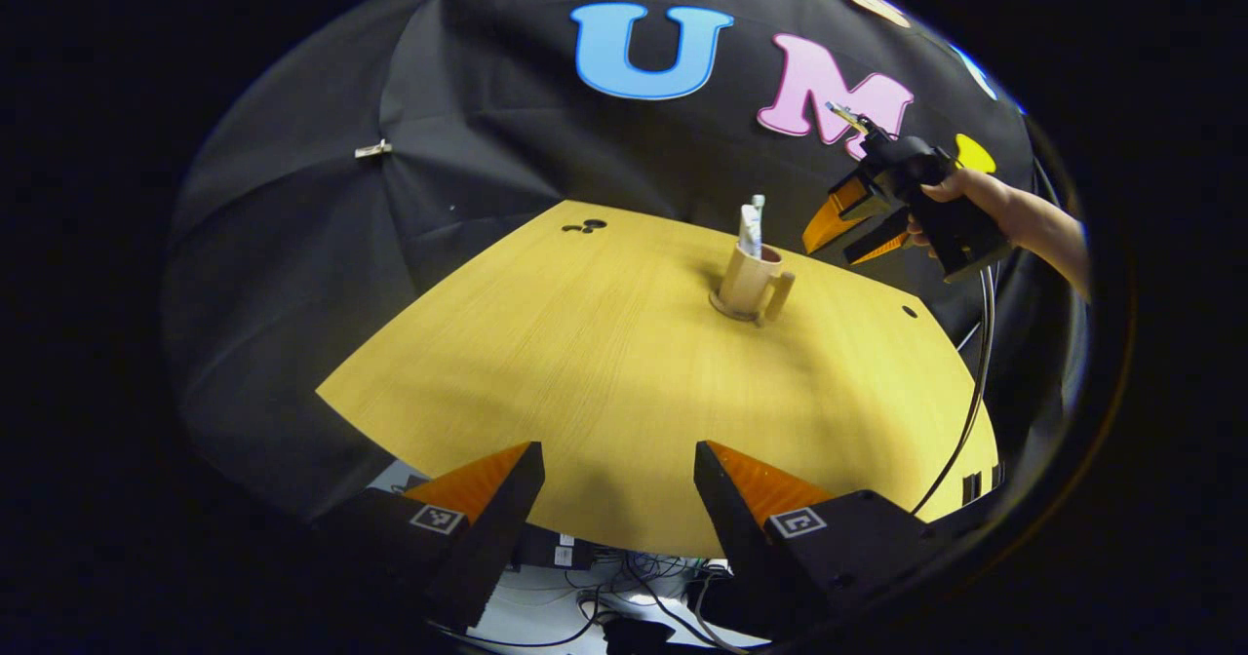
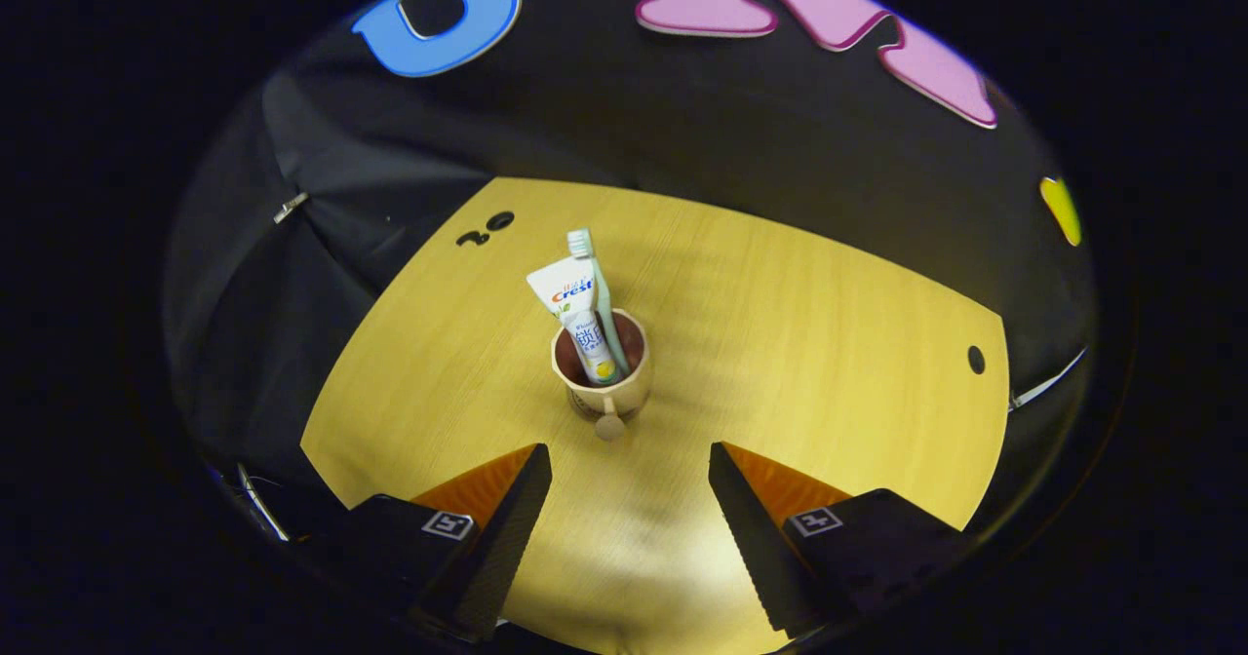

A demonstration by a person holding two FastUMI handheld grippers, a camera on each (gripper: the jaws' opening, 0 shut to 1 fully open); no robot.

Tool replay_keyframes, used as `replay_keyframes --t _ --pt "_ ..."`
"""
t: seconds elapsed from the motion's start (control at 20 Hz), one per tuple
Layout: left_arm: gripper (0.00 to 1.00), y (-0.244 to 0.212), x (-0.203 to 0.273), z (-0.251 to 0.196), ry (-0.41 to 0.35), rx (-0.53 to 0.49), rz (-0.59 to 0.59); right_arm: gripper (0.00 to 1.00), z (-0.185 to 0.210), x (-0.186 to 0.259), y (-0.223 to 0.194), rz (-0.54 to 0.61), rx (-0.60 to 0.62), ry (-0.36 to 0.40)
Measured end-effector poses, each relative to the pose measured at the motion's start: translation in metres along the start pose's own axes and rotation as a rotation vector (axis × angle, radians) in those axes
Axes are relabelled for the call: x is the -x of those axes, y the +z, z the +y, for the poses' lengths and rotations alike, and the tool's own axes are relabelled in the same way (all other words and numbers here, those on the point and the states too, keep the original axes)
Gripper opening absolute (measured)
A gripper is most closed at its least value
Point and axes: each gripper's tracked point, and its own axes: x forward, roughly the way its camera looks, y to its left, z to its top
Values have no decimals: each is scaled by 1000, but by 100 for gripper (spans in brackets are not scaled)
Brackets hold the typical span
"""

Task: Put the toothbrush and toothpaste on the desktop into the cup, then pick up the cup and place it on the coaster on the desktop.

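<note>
1. Two items, the toothbrush (image 2: 595,294) and the toothpaste (image 2: 577,319), are already standing in the cup (image 2: 603,382), near the middle of the right gripper view, leaning toward the upper left of the frame.
2. In the left gripper view, the cup (image 1: 749,283) is sitting just right of centre on a flat round coaster (image 1: 726,309), its handle pointing toward the lower right.
3. By my judgement, both parts of the task are looking done: the filling, and the placing on the coaster; little or nothing is remaining.
4. The right hand-held gripper (image 2: 629,509) is hovering just short of the cup, fingers spread and gripping nothing; the left gripper view is showing it at the upper right (image 1: 843,236), carried by a hand (image 1: 951,192).
5. The left hand-held gripper (image 1: 619,509) is hanging at the near edge of the wooden worktop (image 1: 585,363), spread wide and gripping nothing, well apart from the cup.
</note>
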Motion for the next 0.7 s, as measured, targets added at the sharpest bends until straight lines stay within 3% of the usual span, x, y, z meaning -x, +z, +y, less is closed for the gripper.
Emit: replay_keyframes --t 0.15,0.5,0.7 --pt "98 22 13 -20 -56 -42 -54 99 -10 55 -8 -125 -53 -16" --pt "98 59 43 -76 -189 -116 -161 99 -49 176 -59 -373 -170 -150" --pt "98 82 63 -105 -228 -176 -235 99 -58 237 -91 -502 -219 -233"
